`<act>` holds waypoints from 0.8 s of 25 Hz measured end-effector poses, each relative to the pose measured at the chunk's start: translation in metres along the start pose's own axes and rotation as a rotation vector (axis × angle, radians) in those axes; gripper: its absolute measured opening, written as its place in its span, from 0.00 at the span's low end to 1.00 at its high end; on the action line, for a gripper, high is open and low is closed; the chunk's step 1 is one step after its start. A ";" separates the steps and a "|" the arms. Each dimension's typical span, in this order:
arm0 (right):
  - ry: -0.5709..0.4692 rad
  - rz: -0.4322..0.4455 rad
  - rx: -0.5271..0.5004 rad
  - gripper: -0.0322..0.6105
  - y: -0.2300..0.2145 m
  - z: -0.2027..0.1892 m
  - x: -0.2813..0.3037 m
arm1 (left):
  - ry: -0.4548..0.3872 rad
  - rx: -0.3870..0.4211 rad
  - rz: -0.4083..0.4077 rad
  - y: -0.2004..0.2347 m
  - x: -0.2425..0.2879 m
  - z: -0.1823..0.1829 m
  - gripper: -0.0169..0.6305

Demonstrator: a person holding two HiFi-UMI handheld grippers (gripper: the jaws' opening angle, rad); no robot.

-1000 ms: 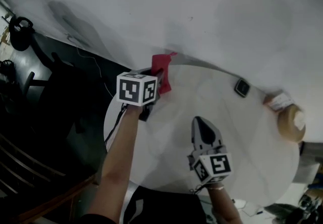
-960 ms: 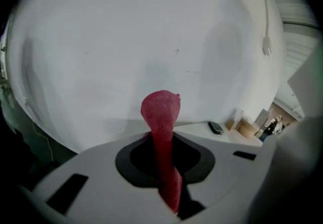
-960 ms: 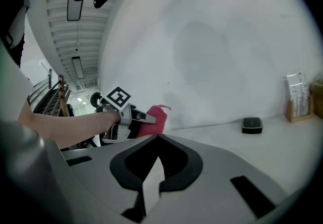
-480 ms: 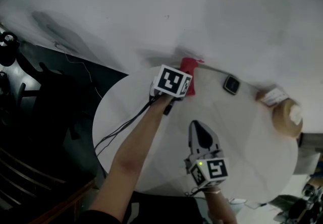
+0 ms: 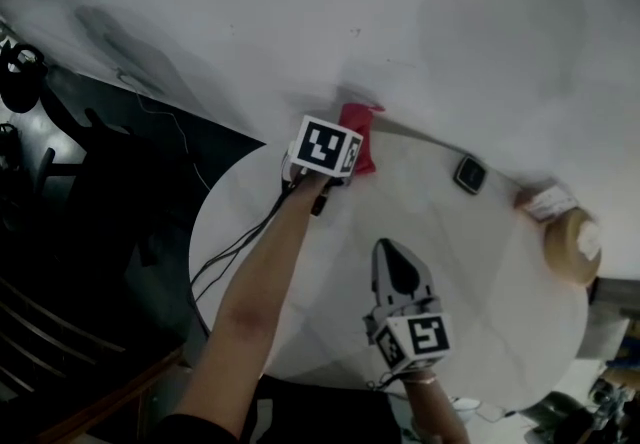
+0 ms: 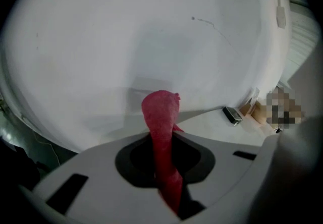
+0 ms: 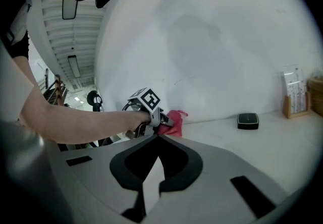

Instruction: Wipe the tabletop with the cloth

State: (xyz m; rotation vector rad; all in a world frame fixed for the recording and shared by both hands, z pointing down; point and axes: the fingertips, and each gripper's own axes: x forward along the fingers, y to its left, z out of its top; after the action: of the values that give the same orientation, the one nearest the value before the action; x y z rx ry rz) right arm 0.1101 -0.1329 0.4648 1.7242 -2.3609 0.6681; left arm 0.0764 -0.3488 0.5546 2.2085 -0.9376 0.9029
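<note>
Left tool (image 6: 162, 165) clamping tight on crumpled red cloth (image 6: 160, 112), cloth poking out past tips at far edge of round white bench (image 5: 480, 262). Right tool (image 7: 157, 136) hanging well back from cloth, tips closed together, gripping nothing.

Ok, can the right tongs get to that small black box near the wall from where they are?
Probably yes. The right tongs are shut and empty, with bare tabletop between them and the black box; the left tongs, clamped on the red cloth, sit off to the other side.
</note>
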 end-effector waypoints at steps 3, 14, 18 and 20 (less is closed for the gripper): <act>-0.006 0.020 -0.009 0.05 0.008 0.002 0.002 | -0.011 -0.037 0.031 0.023 -0.012 -0.007 0.10; 0.050 0.071 -0.035 0.05 0.033 0.000 0.006 | -0.045 -0.183 0.151 0.101 -0.070 -0.053 0.10; 0.042 0.093 -0.047 0.05 0.041 0.000 0.005 | -0.066 -0.233 0.190 0.120 -0.090 -0.070 0.10; 0.038 0.097 -0.039 0.05 0.043 0.001 0.005 | -0.072 -0.255 0.211 0.128 -0.099 -0.079 0.10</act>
State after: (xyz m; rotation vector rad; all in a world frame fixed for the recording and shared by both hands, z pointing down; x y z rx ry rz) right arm 0.0685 -0.1270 0.4545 1.5755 -2.4280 0.6585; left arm -0.1033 -0.3301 0.5580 1.9627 -1.2648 0.7519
